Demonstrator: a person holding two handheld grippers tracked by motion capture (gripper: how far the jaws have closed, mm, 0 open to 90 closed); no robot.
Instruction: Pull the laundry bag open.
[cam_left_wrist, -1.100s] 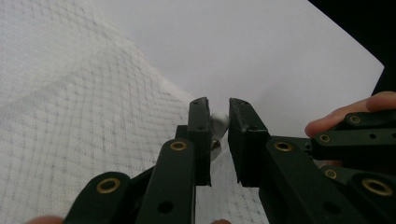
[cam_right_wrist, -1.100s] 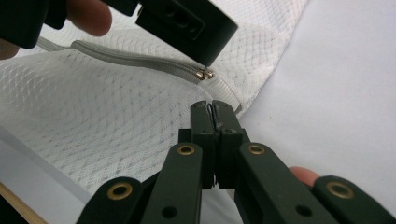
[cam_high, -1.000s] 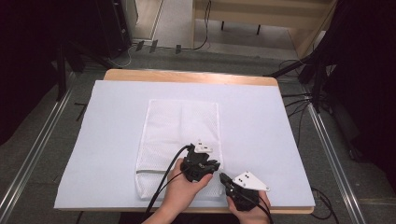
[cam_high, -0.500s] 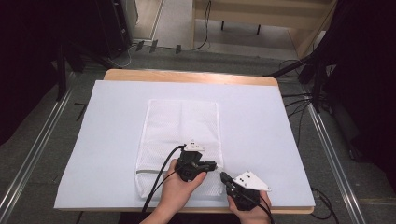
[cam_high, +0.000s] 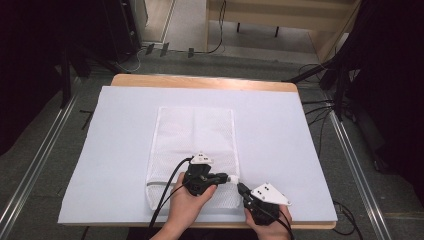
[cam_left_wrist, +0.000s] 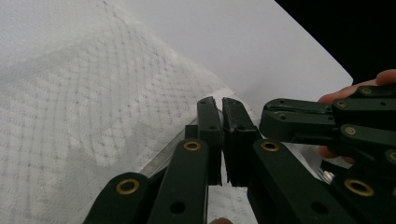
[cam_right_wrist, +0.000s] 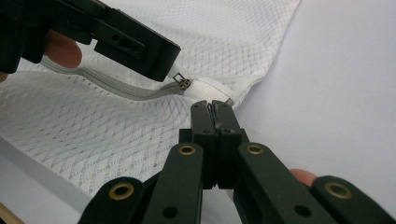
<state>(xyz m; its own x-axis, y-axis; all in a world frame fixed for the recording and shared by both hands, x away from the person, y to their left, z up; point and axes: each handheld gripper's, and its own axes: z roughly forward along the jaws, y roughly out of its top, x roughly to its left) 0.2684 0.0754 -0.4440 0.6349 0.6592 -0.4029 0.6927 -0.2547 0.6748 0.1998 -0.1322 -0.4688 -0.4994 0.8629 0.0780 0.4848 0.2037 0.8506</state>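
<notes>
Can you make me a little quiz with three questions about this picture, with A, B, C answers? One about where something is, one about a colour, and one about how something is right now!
1. Where does the white mesh zip bag lie?
A. on the floor
B. on the pale sheet covering the wooden table
C. on a chair

2. What colour is the bag?
A. white
B. red
C. green

3. How do the jaws of the right gripper stand?
A. wide open
B. taken off
C. shut on the bag's corner

Answers: 1 B, the high view shows it flat on the sheet. 2 A, its netting is white in every view. 3 C, the right gripper view shows the jaws pinching the corner by the zip.
</notes>
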